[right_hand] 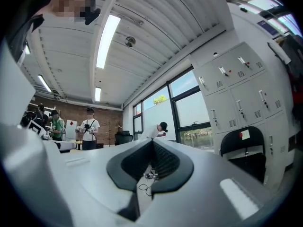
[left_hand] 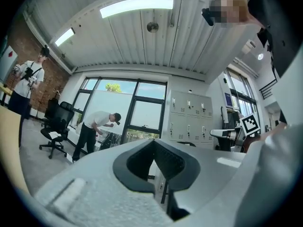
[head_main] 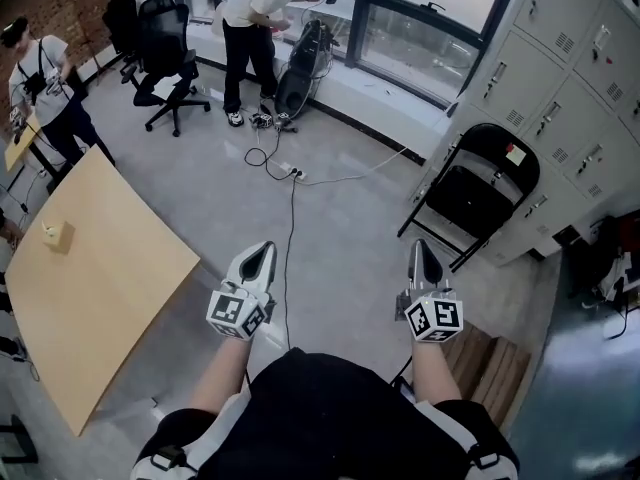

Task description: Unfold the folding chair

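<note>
Folding chair (head_main: pixel 480 160): black. Table (head_main: pixel 110 298): pale wood. Lockers (head_main: pixel 565 78): light grey. Left gripper (head_main: pixel 260 258) and right gripper (head_main: pixel 424 258): white, black-lined jaws, black-and-white square markers.

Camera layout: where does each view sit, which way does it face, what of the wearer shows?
Head view: on the head, steeply down at table and folded chair; shows torso, forearms, left gripper, right gripper.
Left gripper view: on left gripper, level along shut jaws toward windows and lockers; wearer's sleeve at right.
Right gripper view: on right gripper, along shut jaws toward windows; chair at right, sleeve at left.
Shared: both gripper views catch the person bent by the windows.
</note>
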{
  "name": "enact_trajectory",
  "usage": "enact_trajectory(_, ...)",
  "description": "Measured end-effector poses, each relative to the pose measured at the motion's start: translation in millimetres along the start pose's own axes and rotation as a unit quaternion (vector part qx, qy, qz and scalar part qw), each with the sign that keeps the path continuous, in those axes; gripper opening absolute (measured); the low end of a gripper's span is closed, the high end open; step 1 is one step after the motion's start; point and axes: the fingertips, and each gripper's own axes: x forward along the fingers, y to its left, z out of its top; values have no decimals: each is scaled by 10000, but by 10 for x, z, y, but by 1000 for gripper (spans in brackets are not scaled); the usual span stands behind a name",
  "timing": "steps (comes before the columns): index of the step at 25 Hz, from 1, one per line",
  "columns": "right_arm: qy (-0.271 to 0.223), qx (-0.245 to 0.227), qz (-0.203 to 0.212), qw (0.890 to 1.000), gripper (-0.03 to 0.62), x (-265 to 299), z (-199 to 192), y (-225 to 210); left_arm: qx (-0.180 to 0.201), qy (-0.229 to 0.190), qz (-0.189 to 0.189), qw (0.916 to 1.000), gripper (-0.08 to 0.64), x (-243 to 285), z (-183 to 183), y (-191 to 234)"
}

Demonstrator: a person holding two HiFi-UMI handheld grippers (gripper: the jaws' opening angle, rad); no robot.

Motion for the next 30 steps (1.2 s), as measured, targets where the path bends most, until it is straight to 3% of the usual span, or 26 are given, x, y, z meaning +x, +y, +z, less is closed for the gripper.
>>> enact_trajectory(9, 14, -125, -872, 9961, 3, -562, 5, -62, -76, 132, -820, 9965, -3, 172, -49, -134)
enact_trajectory(14, 17, -194, -1692, 9854, 3, -1113, 79, -318, -241, 324, -1330, 9903, -3, 247, -190, -372)
enact_trajectory(19, 204, -210, -2212, 9748, 3, -1587, -17, -382, -331, 442, -1841, 9813, -3, 325, -365, -664)
enact_trajectory(23, 368, -269, -2394, 9698, 3, -1765, -37, -395, -333, 479, -2163, 9746, -3, 409, -448, -885)
enact_trajectory(30, 209, -197, -2515, 9674, 3, -1878, -11, -819, -334, 611, -2316, 9703, -3, 710, -566, -1323)
